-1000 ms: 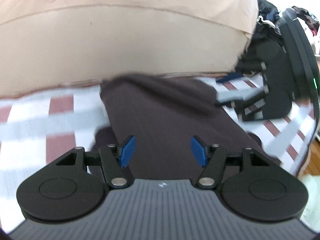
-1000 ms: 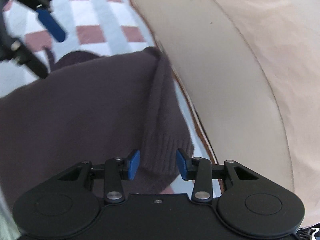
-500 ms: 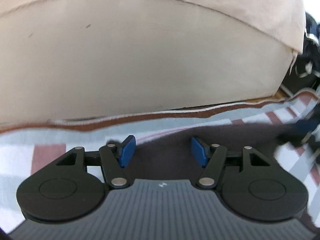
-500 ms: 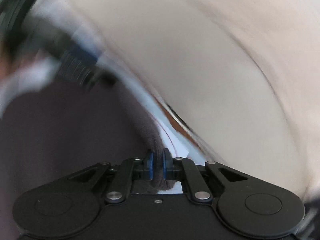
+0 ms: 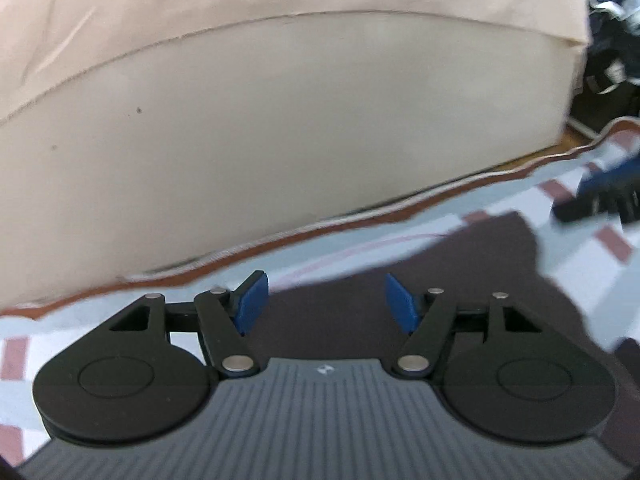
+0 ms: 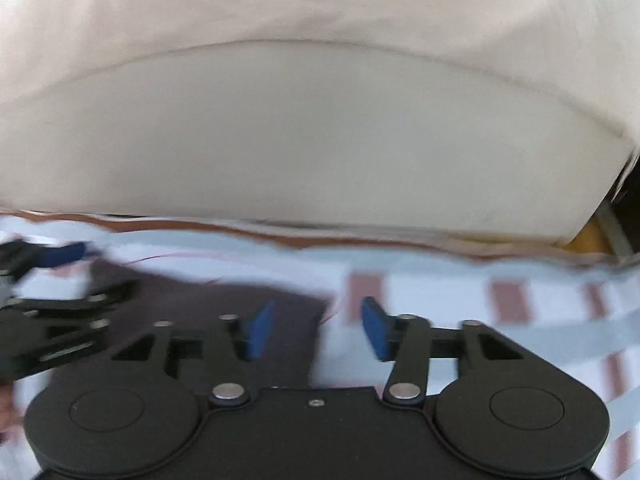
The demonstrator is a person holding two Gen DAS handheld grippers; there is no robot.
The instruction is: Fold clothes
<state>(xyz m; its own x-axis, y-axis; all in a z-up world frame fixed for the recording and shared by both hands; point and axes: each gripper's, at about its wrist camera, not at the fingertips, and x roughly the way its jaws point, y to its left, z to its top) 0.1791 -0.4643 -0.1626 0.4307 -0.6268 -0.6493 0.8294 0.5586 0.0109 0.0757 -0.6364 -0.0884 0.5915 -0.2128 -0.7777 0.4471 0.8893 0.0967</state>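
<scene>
A dark brown knit garment (image 5: 460, 264) lies flat on the checked sheet (image 5: 592, 276). My left gripper (image 5: 324, 284) hovers over the garment's far edge. Its blue pads (image 5: 250, 304) stand apart and are opening, with nothing pressed between them. In the right wrist view the same garment (image 6: 192, 300) lies at lower left, its right edge ending under my right gripper (image 6: 316, 314). The right jaws are opening, and cloth lies below them but is not gripped. Each gripper shows blurred in the other's view: the right gripper (image 5: 600, 192) and the left gripper (image 6: 52, 308).
A tall beige mattress side (image 6: 320, 140) rises just beyond the sheet's brown-trimmed edge (image 5: 360, 220). Dark clutter (image 5: 612, 40) sits past the mattress corner at upper right. A strip of wooden floor (image 6: 584, 236) shows at the right. The white, blue and maroon sheet (image 6: 460, 300) stretches rightward.
My right gripper closed on the garment's ribbed edge, rolled, carried it toward the mattress and has now let go. My left gripper moved forward over the garment toward the mattress.
</scene>
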